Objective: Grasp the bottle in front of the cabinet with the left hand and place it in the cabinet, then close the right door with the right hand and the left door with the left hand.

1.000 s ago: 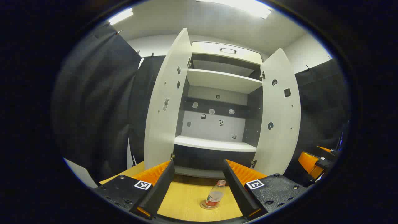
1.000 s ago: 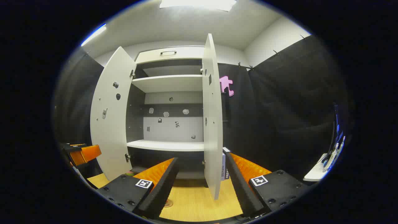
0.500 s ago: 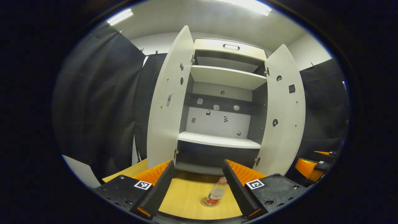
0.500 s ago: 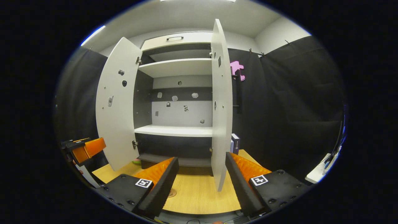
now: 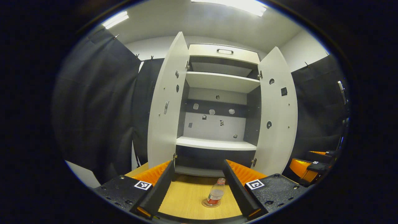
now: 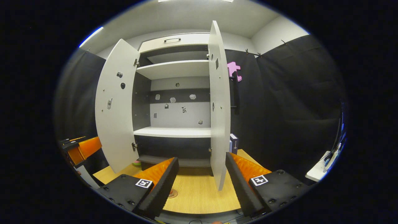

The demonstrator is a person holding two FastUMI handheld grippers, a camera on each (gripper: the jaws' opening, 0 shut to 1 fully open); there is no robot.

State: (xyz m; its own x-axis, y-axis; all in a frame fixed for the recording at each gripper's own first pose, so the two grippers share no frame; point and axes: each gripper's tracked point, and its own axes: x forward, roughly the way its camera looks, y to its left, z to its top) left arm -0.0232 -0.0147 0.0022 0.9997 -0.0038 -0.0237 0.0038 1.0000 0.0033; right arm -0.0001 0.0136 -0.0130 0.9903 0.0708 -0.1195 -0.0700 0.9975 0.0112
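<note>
Clear bottle [image 5: 215, 194] upright before open cabinet [image 5: 217, 144], both grippers [image 5: 199, 186] [image 6: 200, 183] spread, empty.

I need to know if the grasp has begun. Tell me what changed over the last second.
Little has changed. Both views shift slightly, so the hands drifted, but nothing was taken hold of. The left gripper stays open, the bottle still standing on the table between its fingers, untouched. The right gripper stays open before the right door. Both doors remain open.
</note>
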